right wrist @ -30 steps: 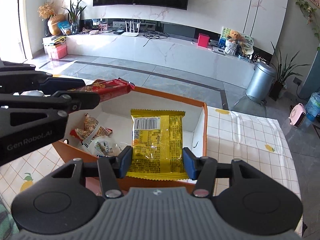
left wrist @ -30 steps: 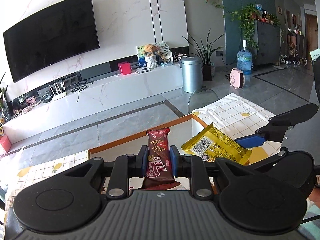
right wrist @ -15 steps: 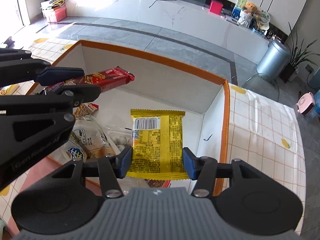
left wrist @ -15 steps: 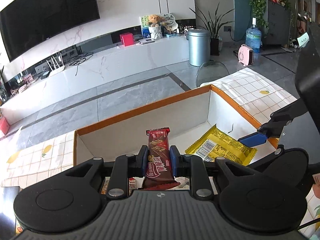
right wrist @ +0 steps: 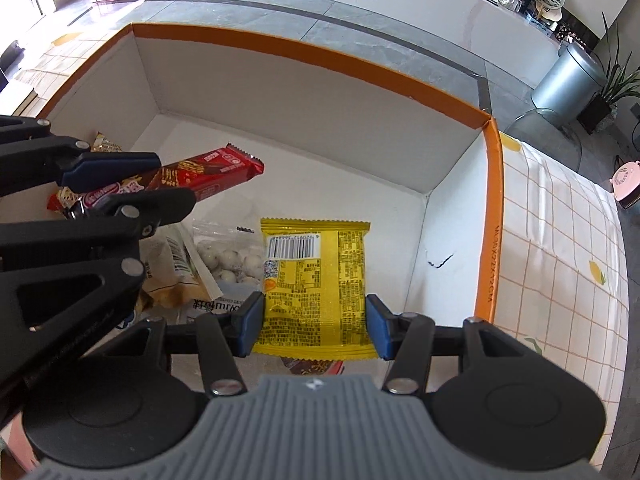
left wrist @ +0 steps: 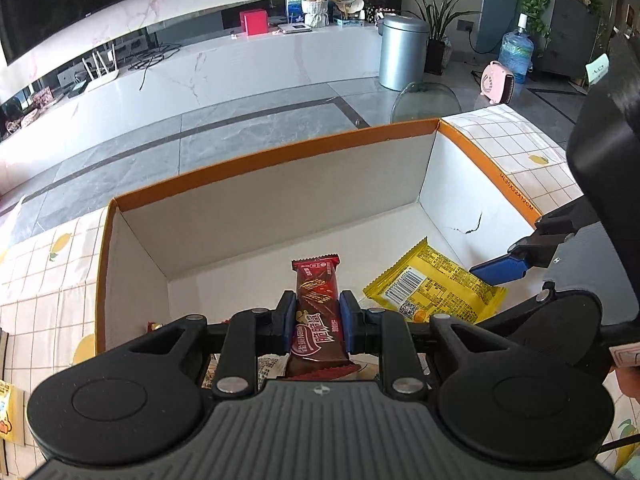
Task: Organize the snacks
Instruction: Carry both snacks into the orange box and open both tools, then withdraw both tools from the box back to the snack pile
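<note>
A white cardboard box with an orange rim (left wrist: 280,156) (right wrist: 490,208) stands on the checked tablecloth. Both grippers hang inside its opening. My left gripper (left wrist: 316,322) is shut on a dark red chocolate wafer bar (left wrist: 318,312) (right wrist: 208,178), which points toward the far wall of the box. My right gripper (right wrist: 314,326) is shut on a flat yellow snack packet (right wrist: 316,280) (left wrist: 436,292), barcode side up, above the right half of the box floor. In the right wrist view the left gripper (right wrist: 156,178) sits at the left, over a heap of snacks.
Several snack packs lie at the left of the box floor, among them a clear bag of white balls (right wrist: 230,258) and a beige pouch (right wrist: 168,268). The tablecloth (right wrist: 560,264) spreads right of the box. A yellow packet (left wrist: 8,412) lies at the table's left edge.
Both grippers have sunk and tipped downward into the box, each keeping its snack. The box walls and floor now fill the views, and the room behind has slid upward.
</note>
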Motion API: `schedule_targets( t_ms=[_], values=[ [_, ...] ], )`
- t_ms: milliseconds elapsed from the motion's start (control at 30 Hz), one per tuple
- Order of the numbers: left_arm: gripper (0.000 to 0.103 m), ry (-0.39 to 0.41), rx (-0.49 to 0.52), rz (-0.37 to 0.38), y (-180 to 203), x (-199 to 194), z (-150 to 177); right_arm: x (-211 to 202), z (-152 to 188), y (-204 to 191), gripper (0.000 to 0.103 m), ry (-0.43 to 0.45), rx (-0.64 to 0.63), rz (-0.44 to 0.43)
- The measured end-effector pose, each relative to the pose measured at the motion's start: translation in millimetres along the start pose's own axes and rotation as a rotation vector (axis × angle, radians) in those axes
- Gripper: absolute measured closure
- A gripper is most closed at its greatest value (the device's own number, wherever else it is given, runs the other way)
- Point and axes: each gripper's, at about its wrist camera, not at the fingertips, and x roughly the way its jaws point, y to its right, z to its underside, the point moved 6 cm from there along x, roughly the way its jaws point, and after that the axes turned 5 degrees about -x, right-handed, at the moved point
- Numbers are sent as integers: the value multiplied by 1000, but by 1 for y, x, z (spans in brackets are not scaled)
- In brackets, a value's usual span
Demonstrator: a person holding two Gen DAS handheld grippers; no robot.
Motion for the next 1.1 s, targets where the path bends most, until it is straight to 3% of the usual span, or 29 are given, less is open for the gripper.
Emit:
schedule_targets(
  t_ms=[333, 533, 733, 1100],
  values=[
    [77, -85, -13, -1, -7, 8, 5, 13, -2, -7, 51, -71, -57, 28],
    [64, -94, -25, -10, -9, 8, 1, 11, -5, -7, 50, -81, -72, 42],
    [39, -68, -45, -23, -13, -1, -2, 2, -3, -3, 41, -71, -87, 76],
    [30, 34, -48, -41, -10, -32, -10, -33, -3, -4, 35, 14, -71, 103]
  ],
)
